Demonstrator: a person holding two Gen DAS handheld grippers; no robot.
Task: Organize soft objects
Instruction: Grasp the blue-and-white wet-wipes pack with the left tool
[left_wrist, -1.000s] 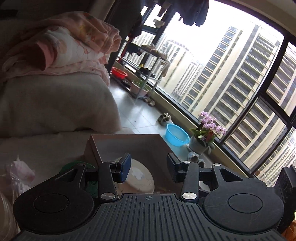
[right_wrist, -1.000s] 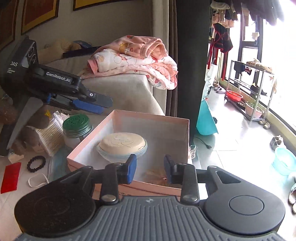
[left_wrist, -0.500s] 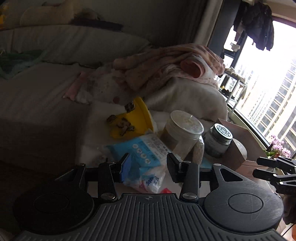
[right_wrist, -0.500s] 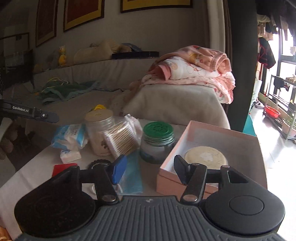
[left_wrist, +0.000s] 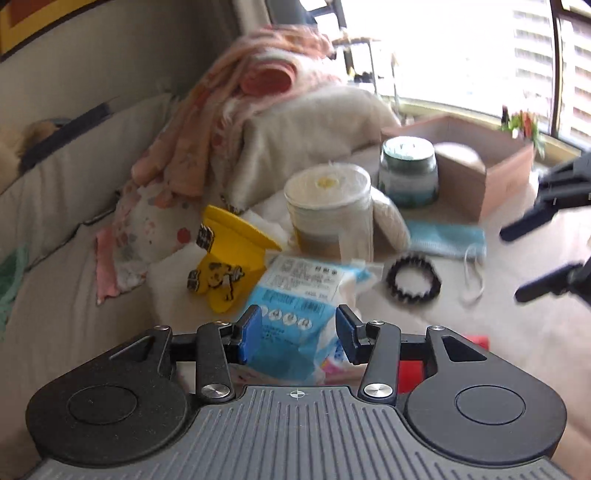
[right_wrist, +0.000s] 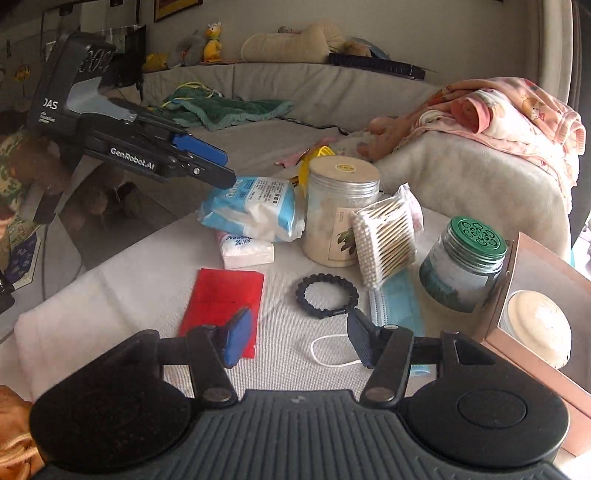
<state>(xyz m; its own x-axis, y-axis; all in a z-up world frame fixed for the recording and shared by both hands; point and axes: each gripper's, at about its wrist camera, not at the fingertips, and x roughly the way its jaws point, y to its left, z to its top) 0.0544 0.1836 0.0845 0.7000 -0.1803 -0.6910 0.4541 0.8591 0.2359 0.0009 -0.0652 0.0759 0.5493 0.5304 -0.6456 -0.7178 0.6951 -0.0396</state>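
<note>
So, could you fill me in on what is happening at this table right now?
A person is sorting soft items with two handheld grippers. The left gripper hovers open over the blue-and-white plastic tissue pack, not gripping it. The right gripper, whose jaws have just been opening, is empty above the white-clothed table, near the black braided bracelet and light blue face mask. Only a cream round cushion-like item sits in the pink cardboard box.

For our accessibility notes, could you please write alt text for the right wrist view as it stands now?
The open right gripper hovers empty over a cloth-covered table, above a red card, a black bracelet and a blue face mask. Behind them, the left gripper reaches toward a blue tissue pack, beside cotton swabs, two jars and a pink box.
</note>
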